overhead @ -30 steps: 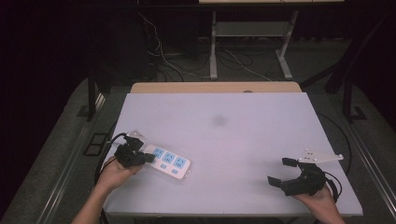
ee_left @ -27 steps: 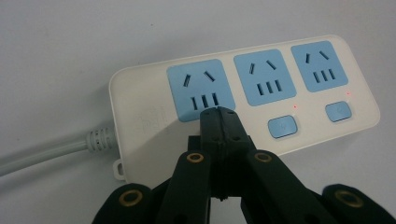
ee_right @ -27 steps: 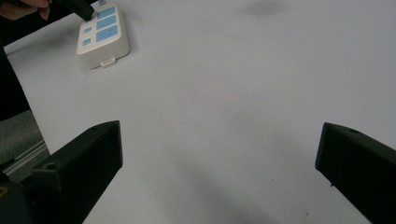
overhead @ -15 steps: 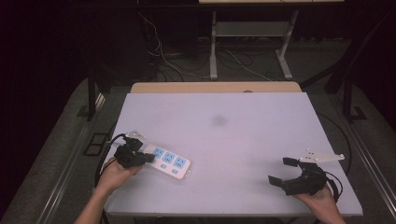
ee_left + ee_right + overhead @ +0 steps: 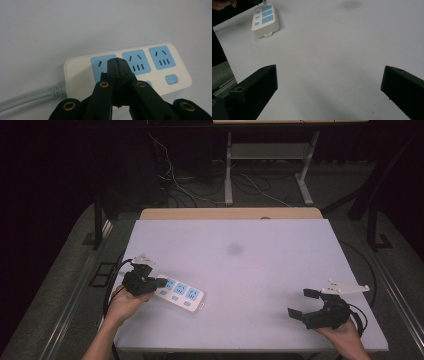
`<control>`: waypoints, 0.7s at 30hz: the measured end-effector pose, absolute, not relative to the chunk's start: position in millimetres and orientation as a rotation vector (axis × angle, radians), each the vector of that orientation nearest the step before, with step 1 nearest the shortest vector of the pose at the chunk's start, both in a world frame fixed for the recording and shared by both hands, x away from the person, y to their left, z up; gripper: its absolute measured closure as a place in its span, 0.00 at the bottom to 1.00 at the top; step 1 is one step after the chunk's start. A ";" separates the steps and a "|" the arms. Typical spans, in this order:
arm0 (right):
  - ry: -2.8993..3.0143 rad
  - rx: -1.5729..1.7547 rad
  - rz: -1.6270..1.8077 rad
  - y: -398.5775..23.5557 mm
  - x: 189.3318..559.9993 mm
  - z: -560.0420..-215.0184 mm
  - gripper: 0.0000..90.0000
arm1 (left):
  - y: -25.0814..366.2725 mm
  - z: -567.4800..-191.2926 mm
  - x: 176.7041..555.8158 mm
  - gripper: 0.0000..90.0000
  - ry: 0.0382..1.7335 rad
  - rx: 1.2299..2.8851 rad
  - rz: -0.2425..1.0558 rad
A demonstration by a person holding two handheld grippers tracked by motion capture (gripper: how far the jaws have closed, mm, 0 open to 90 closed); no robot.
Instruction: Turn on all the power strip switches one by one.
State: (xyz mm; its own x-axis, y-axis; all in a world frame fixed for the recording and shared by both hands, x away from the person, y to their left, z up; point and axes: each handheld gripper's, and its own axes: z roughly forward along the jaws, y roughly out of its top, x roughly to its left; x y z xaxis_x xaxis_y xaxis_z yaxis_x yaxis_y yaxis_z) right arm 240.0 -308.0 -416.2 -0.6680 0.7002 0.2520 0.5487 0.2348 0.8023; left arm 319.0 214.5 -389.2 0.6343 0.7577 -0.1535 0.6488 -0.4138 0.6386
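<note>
Nearest the person, along the front edge of the pale lavender table top (image 5: 260, 270), sit both hands. At about four o'clock the right gripper (image 5: 306, 303) rests released, its two black jaws standing wide apart with nothing but bare table between them; in the right gripper view (image 5: 329, 82) the same gap frames empty surface. At about eight o'clock the left gripper (image 5: 159, 282) is clenched, jaws pressed flat together into a single blunt tip. Nothing is caught between them.

That closed tip bears on the white plastic power strip with three blue socket faces (image 5: 181, 294). In the left gripper view the joined jaws (image 5: 119, 65) lie over the strip (image 5: 160, 62) at its cord end, covering part of the first blue socket and the first of the small blue switches below it; whether the tip presses the switch or hovers just above it I cannot tell. Small red lights glow beside the other two switches.

The relation that matters next: the strip's long axis runs from the left gripper toward four o'clock, cord end under the tip, free end pointing at the right hand. The grey cable (image 5: 30, 96) trails off at the nine o'clock side. The left hand is far the nearer; the right stands well apart, so any further press along the row of switches looks like the left's work, stepping outward along that axis.

Farther off, at twelve o'clock, a faint grey smudge (image 5: 234, 249) marks the table top.
</note>
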 end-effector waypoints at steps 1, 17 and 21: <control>2.337 1.195 1.413 -308.0 239.9 -416.2 0.01 | 214.8 -387.2 318.9 1.00 1.092 2.167 0.216; 2.343 1.192 1.422 -305.7 239.1 -416.5 0.01 | 218.8 -368.2 297.1 0.44 1.070 1.944 0.306; 2.343 1.192 1.425 -305.6 239.0 -416.4 0.01 | 214.4 -367.0 290.5 0.16 1.065 1.923 0.316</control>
